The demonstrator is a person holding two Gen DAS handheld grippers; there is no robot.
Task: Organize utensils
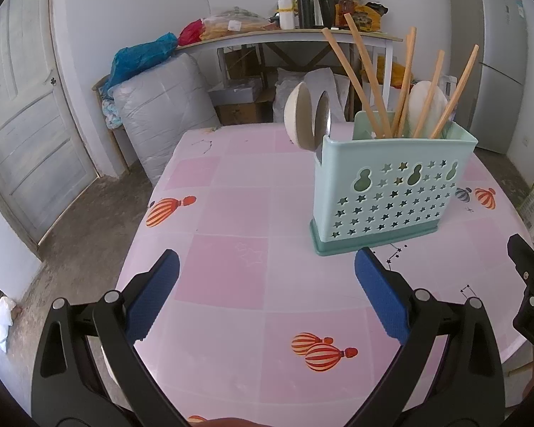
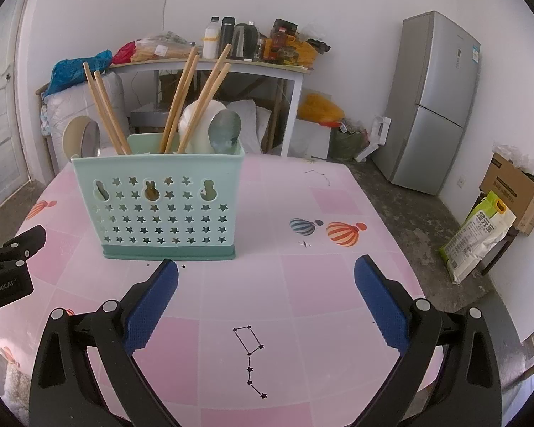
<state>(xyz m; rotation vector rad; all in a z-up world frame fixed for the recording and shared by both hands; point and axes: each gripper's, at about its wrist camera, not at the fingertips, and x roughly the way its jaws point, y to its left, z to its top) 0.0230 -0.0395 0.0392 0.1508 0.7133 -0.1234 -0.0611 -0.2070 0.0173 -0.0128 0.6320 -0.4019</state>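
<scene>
My left wrist camera looked forward and slightly down along its spread fingers from above the near left part of the pink table [image 1: 231, 213], facing the far wall, with the mint utensil holder [image 1: 391, 192] near, to the right of centre. My right wrist camera looked the same way from further right, with the holder [image 2: 160, 206] left of centre and perhaps a little closer. Both views shared the holder, tabletop and the cluttered shelf [image 1: 302, 33] behind.
</scene>
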